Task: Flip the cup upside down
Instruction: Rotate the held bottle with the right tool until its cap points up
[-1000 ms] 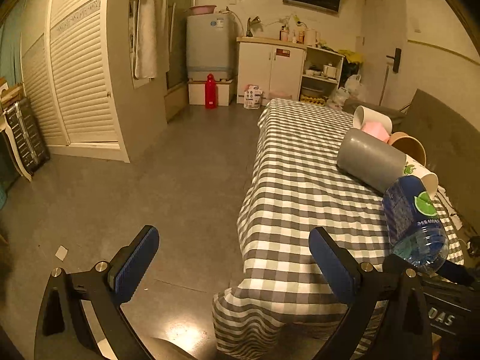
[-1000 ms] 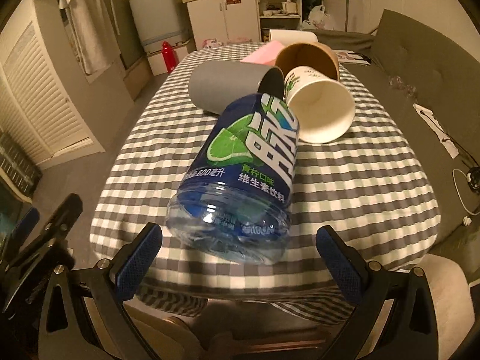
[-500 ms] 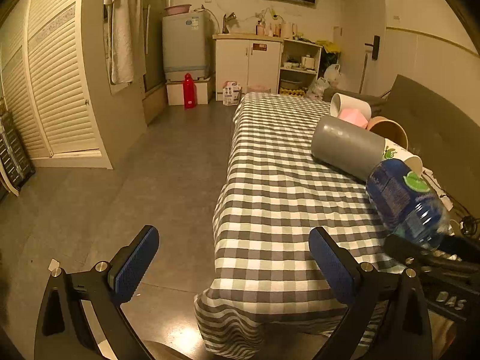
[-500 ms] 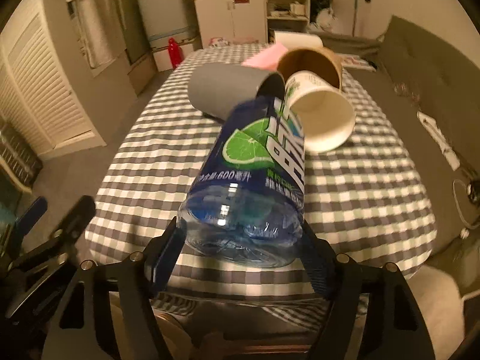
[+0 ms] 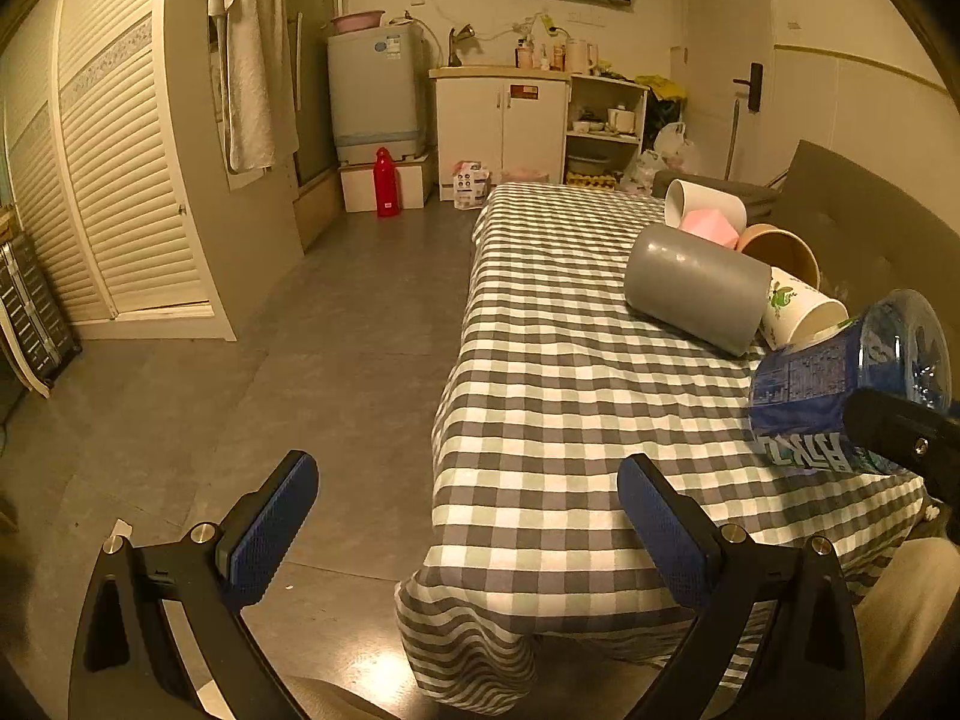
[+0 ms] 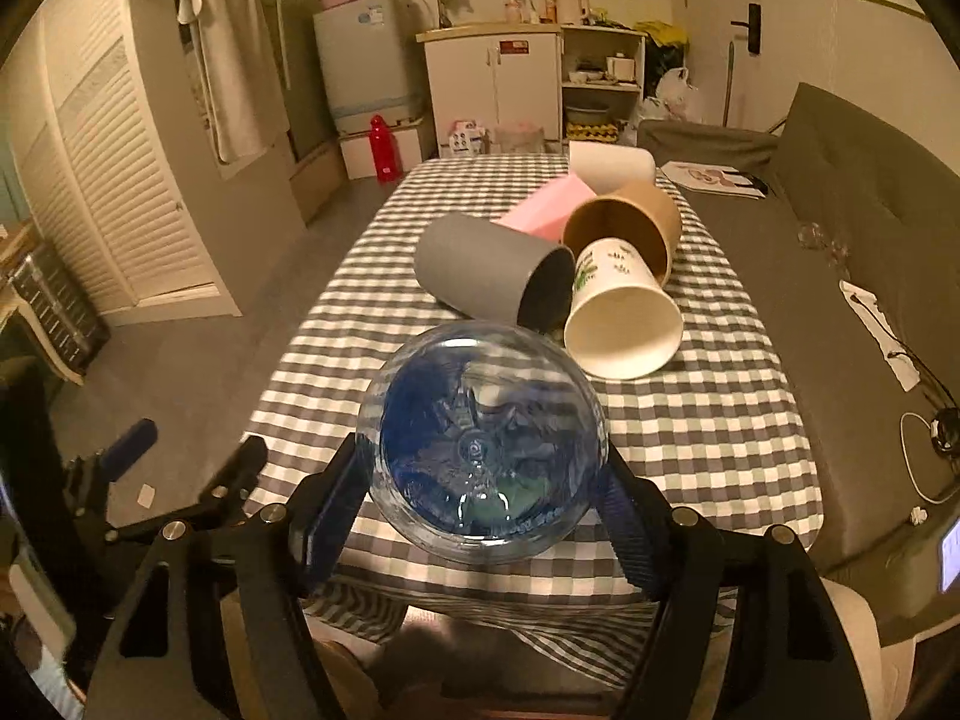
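My right gripper [image 6: 482, 495] is shut on a clear plastic bottle [image 6: 480, 444] with a blue label, held above the checked table's [image 6: 690, 420] near edge with its base facing the camera. In the left wrist view the bottle [image 5: 840, 384] hangs at the far right. Lying on their sides behind it are a grey cup [image 6: 486, 270], a white paper cup with green print [image 6: 618, 312], a brown paper cup [image 6: 630, 228], a pink cup [image 6: 546, 204] and a white cup [image 6: 606, 165]. My left gripper [image 5: 465, 492] is open and holds nothing, low at the table's front left corner.
A grey sofa [image 6: 870, 192] runs along the table's right side, with a cable and papers on it. Bare floor lies to the left, with a red bottle [image 5: 386, 180], a washing machine [image 5: 375, 96] and white cabinets [image 5: 501, 120] at the far wall.
My right gripper has shut on the bottle, lifted it off the cloth and tipped its base toward the camera. The left gripper stayed open and shifted its aim.
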`<state>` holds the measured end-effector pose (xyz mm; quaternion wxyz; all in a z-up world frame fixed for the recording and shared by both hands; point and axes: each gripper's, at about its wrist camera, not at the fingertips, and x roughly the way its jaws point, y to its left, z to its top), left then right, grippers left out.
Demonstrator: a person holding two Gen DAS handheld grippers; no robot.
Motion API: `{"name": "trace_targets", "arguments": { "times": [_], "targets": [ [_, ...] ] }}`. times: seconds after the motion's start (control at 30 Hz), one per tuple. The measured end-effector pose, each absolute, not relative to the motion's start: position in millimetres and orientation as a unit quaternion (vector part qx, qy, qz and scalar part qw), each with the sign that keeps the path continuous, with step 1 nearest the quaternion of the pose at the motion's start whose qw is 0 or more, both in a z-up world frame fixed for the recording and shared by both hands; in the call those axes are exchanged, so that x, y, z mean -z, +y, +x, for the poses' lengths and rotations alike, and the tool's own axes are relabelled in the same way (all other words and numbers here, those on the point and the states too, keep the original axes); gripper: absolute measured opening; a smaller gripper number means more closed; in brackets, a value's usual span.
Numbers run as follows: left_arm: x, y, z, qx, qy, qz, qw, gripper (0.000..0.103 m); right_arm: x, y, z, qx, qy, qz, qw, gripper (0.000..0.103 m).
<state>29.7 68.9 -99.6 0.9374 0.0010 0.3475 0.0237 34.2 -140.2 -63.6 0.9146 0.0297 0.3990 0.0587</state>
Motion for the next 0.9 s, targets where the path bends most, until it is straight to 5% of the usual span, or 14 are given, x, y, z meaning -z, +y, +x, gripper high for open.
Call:
{"name": "trace_targets", "arguments": {
  "times": [0.9],
  "targets": [
    [105.7, 74.4, 36.8, -0.029, 0.362, -0.010, 0.932, 0.103, 70.1, -148.8, 78.2, -0.067, 0.412, 0.058, 0.907, 0.076]
  ]
}}
